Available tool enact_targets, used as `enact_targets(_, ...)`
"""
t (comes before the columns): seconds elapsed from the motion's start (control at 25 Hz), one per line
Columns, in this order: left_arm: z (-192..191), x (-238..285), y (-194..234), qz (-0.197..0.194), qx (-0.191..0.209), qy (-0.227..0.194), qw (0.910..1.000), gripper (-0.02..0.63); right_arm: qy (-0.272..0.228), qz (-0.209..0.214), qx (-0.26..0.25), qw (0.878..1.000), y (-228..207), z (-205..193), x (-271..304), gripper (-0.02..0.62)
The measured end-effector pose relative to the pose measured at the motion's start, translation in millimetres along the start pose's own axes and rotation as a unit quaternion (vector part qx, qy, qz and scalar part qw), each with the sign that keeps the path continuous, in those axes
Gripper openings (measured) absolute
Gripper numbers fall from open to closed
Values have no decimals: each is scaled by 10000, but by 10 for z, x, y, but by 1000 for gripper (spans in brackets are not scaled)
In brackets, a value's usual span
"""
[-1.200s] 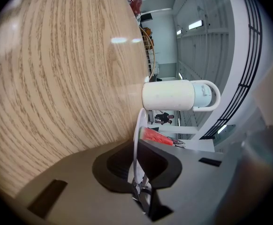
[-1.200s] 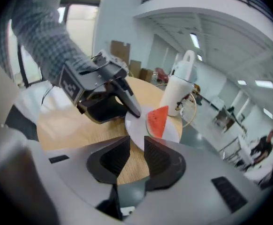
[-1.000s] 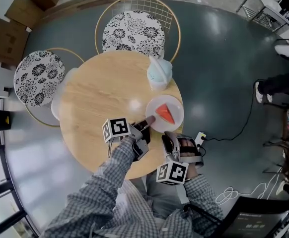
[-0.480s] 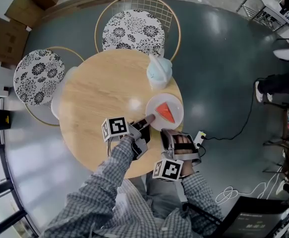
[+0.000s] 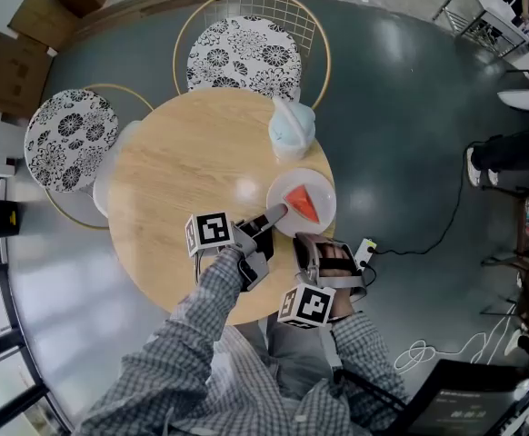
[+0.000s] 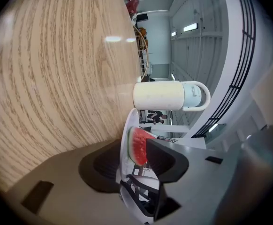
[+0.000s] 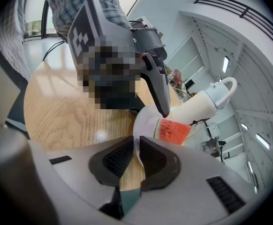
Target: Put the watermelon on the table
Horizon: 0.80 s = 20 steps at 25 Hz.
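Observation:
A red watermelon slice [image 5: 303,204] lies on a white plate [image 5: 317,226] at the right side of the round wooden table [image 5: 188,173]. My left gripper [image 5: 276,214] is at the plate's left rim. Its jaws are opening, and the rim [image 6: 125,139] stands between them with a gap to each pad. The slice [image 6: 137,146] shows just past those jaws. My right gripper [image 5: 324,242] is at the plate's near rim, and in the right gripper view [image 7: 136,146] it is shut on that thin white edge. The slice [image 7: 174,131] lies beyond the right gripper.
A pale blue and white jug [image 5: 292,131] stands on the table just behind the plate. Two patterned chairs [image 5: 251,53] [image 5: 69,140] are at the far and left sides. A black cable [image 5: 428,245] runs over the floor to the right.
My left gripper's jaws have spread apart at the plate's rim. My right gripper has shifted slightly towards the plate. The plate and slice stay in place.

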<state>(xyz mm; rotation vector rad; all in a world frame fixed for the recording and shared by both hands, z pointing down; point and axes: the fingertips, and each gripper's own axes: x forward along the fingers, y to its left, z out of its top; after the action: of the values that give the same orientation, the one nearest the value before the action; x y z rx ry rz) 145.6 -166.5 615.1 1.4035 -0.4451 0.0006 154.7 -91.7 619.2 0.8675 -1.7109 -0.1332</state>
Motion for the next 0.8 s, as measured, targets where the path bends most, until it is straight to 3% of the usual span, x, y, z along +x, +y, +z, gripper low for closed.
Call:
enact_targets(0.2, -28, -112, 21, 84, 74, 107, 9999, 153, 53, 74, 38, 10000, 14, -20, 25, 44)
enact_targets(0.52, 32, -543, 121, 63, -267, -295, 9992, 153, 141, 224, 201, 9994, 10, -52, 103, 48)
enact_targets(0.68, 10, -736, 19, -480, -437, -529, 9965, 152, 103, 251, 632, 9976, 38, -45, 111, 48)
enact_targets(0.8, 27, -887, 60, -424, -290, -703, 9962, 138, 36, 303, 1141, 9930, 47, -34, 103, 48)
